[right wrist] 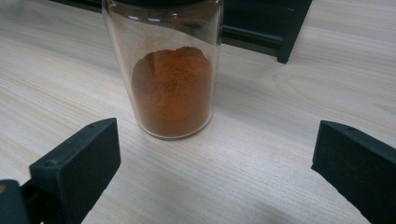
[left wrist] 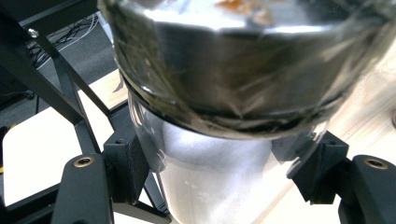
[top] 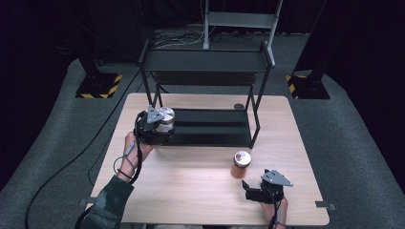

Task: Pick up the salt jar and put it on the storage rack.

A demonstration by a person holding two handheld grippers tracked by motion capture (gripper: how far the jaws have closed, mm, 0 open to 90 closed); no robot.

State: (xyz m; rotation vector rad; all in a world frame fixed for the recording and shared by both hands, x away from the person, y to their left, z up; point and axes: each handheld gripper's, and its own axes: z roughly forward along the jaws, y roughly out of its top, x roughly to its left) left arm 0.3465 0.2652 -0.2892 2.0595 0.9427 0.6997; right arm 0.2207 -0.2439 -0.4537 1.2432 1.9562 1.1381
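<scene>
From up high, the left gripper holds a silver-lidded jar by the black rack, at ten o'clock on the table. Its own view shows both pads squeezing the jar's glass sides. The right gripper's jaws stand wide apart, and the orange powder jar stands at twelve o'clock, untouched.
</scene>
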